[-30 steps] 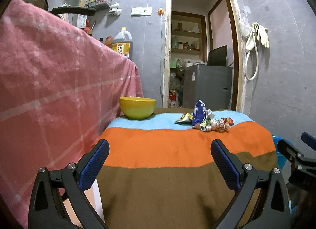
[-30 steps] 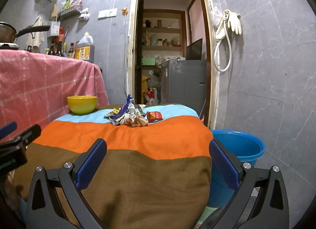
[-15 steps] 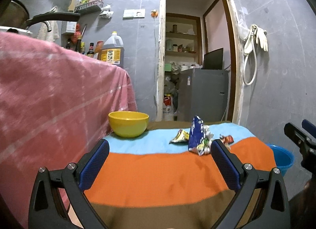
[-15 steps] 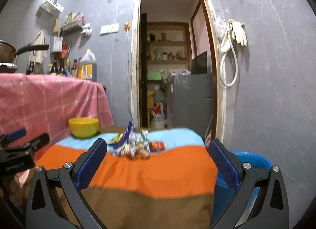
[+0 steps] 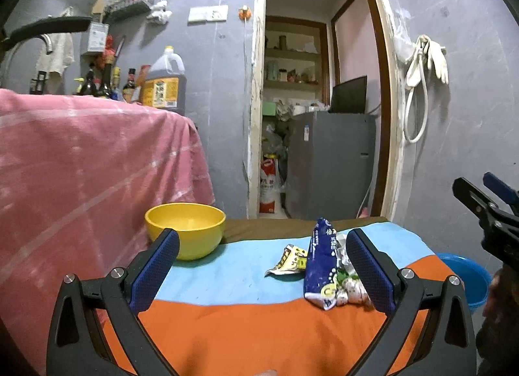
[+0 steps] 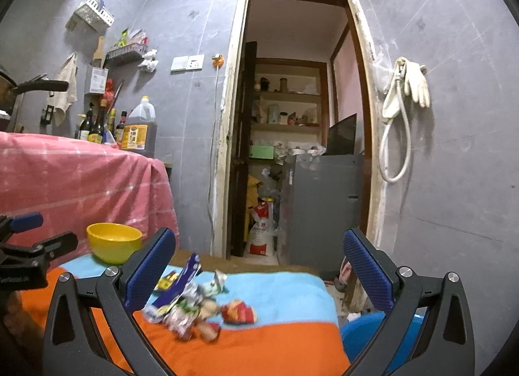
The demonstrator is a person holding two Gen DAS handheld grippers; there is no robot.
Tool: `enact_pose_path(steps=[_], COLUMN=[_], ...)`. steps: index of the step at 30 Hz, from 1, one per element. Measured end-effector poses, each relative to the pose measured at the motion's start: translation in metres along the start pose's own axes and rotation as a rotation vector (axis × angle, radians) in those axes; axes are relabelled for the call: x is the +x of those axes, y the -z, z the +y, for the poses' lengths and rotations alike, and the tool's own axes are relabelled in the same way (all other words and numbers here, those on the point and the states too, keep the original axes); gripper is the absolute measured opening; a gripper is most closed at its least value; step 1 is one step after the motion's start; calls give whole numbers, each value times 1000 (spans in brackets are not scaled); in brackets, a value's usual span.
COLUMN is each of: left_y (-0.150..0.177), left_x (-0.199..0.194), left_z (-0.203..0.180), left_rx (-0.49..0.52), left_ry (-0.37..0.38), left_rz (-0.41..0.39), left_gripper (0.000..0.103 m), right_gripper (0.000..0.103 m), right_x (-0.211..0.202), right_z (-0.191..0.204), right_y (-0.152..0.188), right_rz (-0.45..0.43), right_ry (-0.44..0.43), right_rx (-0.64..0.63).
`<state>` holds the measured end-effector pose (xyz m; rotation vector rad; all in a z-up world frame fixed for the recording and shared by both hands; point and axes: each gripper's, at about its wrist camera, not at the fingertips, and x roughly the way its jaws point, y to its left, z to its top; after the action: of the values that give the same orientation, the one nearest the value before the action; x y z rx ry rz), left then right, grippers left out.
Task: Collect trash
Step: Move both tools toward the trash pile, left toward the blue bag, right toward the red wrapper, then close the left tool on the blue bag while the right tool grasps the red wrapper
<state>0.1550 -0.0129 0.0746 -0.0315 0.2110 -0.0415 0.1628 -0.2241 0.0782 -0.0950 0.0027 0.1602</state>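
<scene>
Grippers come first, nearest the lenses: our left gripper [image 5: 261, 273] has its blue pads spread wide with nothing between them, and our right gripper [image 6: 259, 273] is spread just as wide and equally empty. Both hang above the near end of the striped tablecloth [image 5: 246, 327].

Beyond the fingers lies the trash, heaped near the right side of the cloth, about where the orange stripe meets the light blue one. We make out a tall blue snack bag [image 5: 319, 264] standing half upright, a yellow wrapper [image 5: 288, 260] flat just beside it, crumpled foil wrappers [image 6: 191, 309] touching the bag, and a small red packet [image 6: 238, 311] lying slightly apart on the right. The right view is blurred, so we cannot count the pieces.

We judge all of it light, thin and crinkly, slippery on its printed faces and prone to slide or spring out of a shallow pinch. The bag's raised upper edge looks the best hold; the flat wrapper would need a scoop under a lifted corner.

Further back sits a yellow bowl [image 5: 185, 230] on the left of the cloth, and a blue basin [image 5: 467, 278] stands on the floor off the table's right edge, a likely bin.
</scene>
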Motion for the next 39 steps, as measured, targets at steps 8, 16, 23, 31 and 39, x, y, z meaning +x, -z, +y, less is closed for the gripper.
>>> enact_pose_path(steps=[8,16,23,31,39], left_y=[-3,18,37,43,41], left_x=[47,92,122,136,148], left_z=[-1,-13,-24,-19,-5], left_rx=[-16,6,65,-2,-99], left_ry=[31,67,139,244,296], left_rz=[101,306,489,574,642], left_gripper=[101,101,95,67,57], right_gripper=[103,103,103,93,83], right_x=[53,88,109,116,130], right_z=[-15,-25,-30,-19,-11], right_y=[15,44,65,72,78], right_rz=[137,377,539,597,687], right_ry=[-30,-8,-95,-187,-231], right_rx=[78,42,79,49,58])
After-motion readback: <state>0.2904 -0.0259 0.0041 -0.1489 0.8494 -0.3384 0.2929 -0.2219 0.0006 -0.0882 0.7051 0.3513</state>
